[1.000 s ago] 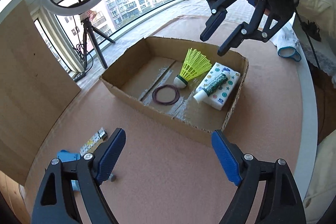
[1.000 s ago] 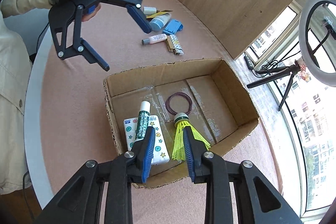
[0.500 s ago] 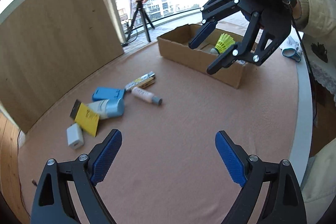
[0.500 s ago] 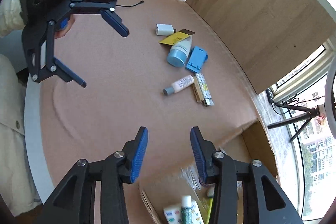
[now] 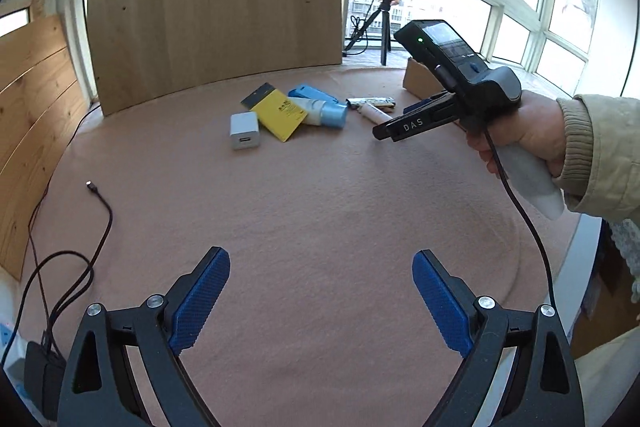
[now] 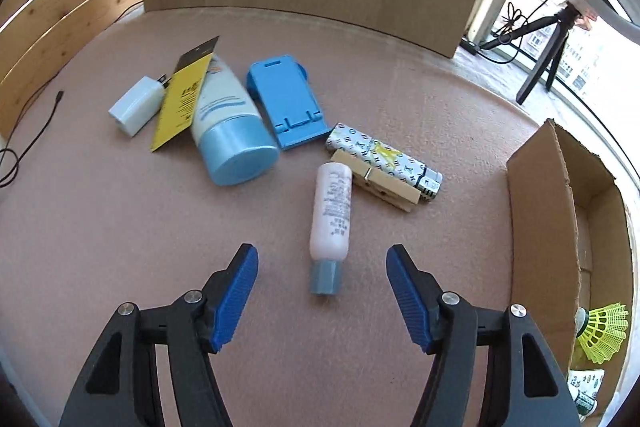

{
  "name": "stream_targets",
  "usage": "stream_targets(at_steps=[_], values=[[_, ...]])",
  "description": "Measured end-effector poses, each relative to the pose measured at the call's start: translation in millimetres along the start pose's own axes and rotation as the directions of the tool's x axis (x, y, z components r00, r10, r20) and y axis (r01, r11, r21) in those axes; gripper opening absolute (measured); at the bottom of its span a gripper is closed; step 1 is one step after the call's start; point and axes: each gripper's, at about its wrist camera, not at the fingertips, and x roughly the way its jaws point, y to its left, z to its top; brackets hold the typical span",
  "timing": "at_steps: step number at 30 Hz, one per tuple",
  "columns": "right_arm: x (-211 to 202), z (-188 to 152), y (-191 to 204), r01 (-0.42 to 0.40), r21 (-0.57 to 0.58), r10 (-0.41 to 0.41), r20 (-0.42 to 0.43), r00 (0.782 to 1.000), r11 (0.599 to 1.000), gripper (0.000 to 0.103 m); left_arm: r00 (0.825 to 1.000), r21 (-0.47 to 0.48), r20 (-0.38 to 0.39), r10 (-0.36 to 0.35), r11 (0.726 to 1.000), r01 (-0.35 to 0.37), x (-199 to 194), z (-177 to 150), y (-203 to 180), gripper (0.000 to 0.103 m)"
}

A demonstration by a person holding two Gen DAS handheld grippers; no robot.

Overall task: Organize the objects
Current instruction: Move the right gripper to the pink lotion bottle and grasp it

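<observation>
Right tongs [image 6: 322, 289] spread wide, empty, straddling the small pink bottle [image 6: 332, 211] lying lower centre on the surface [image 6: 120, 227]; light, rigid, likely slick, best pinched mid-body across its width; left tongs [image 5: 320, 301] apart, idle, holding nothing

The left claw [image 5: 320, 301] hangs with its jaws spread wide and nothing between them. The right claw [image 6: 322, 297] is likewise wide apart, gripped by the right hand [image 5: 524, 131].
</observation>
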Motion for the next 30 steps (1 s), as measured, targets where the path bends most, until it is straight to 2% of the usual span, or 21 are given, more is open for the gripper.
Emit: stream_targets(at_steps=[1,3,5,7,8,9,11,14,18,20,21,23,25,27,30], values=[[2.4,0.1,-2.0,0.003,0.016,-0.003,0.001,1.0,1.0,0.062,1.0,-0.01,-0.001,0.004,1.0,-0.004,-3.0,-3.4,3.6,0.095],[3.4,0.7,-8.9,0.007,0.048,-0.007,-0.002,1.0,0.999,0.052,1.0,-0.026,-0.004,0.015,1.0,-0.015,-6.0,-8.4,11.1,0.096],[4.7,-0.3,-12.1,-0.011,0.074,0.01,0.007,1.0,0.997,0.046,1.0,-0.045,-0.009,0.022,0.999,-0.022,-10.2,-13.4,17.3,0.096],[2.3,-0.2,-10.1,-0.012,0.075,0.011,0.014,1.0,0.997,0.035,0.999,-0.062,-0.014,0.029,0.998,-0.03,-11.7,-15.7,22.9,0.097],[2.1,0.1,-8.7,-0.018,0.073,0.017,0.015,1.0,0.997,0.022,0.999,-0.07,-0.017,0.033,0.997,-0.034,-12.2,-16.6,25.4,0.097],[2.2,0.3,-6.3,-0.016,0.068,0.016,0.012,1.0,0.998,0.018,0.999,-0.076,-0.019,0.035,0.996,-0.036,-11.7,-16.6,27.5,0.097],[-0.2,-3.0,-1.0,-0.031,0.053,0.031,0.011,0.999,0.998,0.018,0.999,-0.089,-0.017,0.037,0.995,-0.039,-11.7,-15.7,31.0,0.097],[-7.7,-14.2,11.7,-0.103,0.02,0.103,-0.009,0.995,0.994,0.018,0.999,-0.105,-0.01,0.031,0.994,-0.032,-6.2,-12.5,33.6,0.098],[-26.5,-39.4,52.3,-0.24,-0.136,0.235,-0.056,0.97,0.961,0.018,1.0,-0.113,-0.012,0.014,0.993,-0.015,8.4,-10.2,31.9,0.098],[-39.2,-56.5,81.6,-0.345,-0.251,0.33,-0.1,0.939,0.904,0.018,1.0,-0.091,-0.013,-0.003,0.996,0.002,16.8,-11.7,27.2,0.098],[-46.5,-66.4,97.6,-0.383,-0.328,0.363,-0.124,0.924,0.864,0.018,1.0,-0.071,-0.018,-0.011,0.997,0.01,20.4,-12.8,23.7,0.098],[-60.9,-88.1,127.6,-0.436,-0.501,0.406,-0.175,0.897,0.748,0.018,0.999,-0.016,-0.031,-0.043,0.999,0.043,25.5,-15.9,15.5,0.098],[-71.4,-104.1,145.5,-0.432,-0.649,0.403,-0.205,0.892,0.626,0.018,0.995,0.057,-0.045,-0.093,0.994,0.095,26.5,-20.0,6.5,0.098],[-75.9,-110.1,151.5,-0.461,-0.724,0.414,-0.262,0.872,0.513,0.018,0.989,0.132,-0.06,-0.138,0.981,0.145,24.5,-24.8,-3.4,0.098],[-77.8,-114.6,150.4,-0.498,-0.788,0.416,-0.342,0.842,0.361,0.018,0.976,0.246,-0.088,-0.198,0.945,0.214,21.2,-31.7,-19.7,0.093]])
